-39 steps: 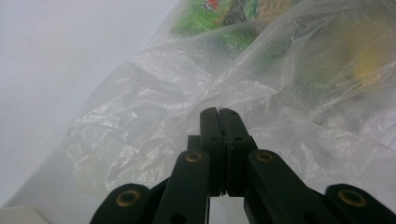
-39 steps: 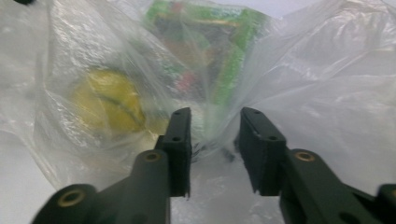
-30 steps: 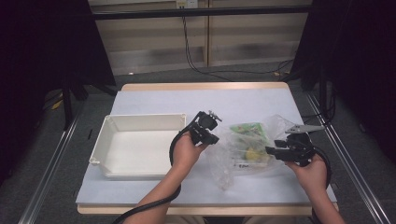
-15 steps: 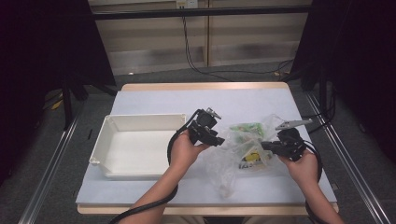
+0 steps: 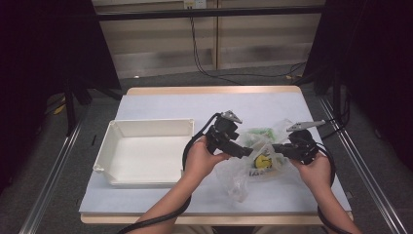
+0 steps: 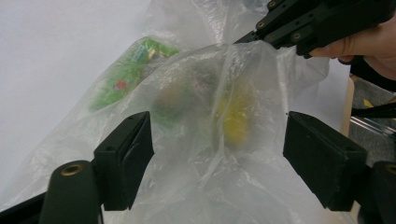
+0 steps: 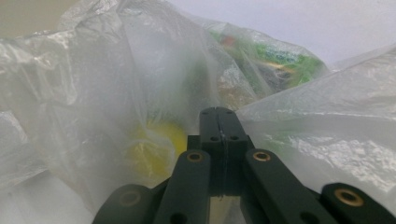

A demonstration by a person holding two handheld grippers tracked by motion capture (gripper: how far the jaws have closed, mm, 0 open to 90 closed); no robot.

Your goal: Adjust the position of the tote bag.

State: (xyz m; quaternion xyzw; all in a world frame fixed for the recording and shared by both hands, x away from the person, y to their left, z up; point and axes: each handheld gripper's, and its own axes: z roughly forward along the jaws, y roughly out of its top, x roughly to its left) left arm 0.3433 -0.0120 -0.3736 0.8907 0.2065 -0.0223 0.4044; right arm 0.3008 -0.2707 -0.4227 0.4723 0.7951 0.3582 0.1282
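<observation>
The clear bag point(image 5: 253, 156) lies on the counter point(image 5: 160, 105) just right of the white tray point(image 5: 109, 146), between the two hands, with a yellow pack point(image 5: 263, 161) and a green pack point(image 5: 258, 132) inside it. The right tool point(image 5: 278, 147) is clamped tight on a fold of the bag's film; in the right gripper view its jaws meet with the plastic bunched around their tips, and in the left gripper view it pinches the film at the top. The left tool point(image 5: 246, 152) has just been opening: its jaws stand wide apart, with the bag's film hanging between them but not pressed by either pad point(image 6: 126, 158). The step in hand looks like opening the bag: one side is held, and the left tool is free to take a fresh grip. The next move probably calls for the left tool to close on the opposite layer of film alone, not on the packs behind it, then pull away from the right so the mouth spreads. The film is thin and slack, so it may slip or both layers may be caught together.
</observation>
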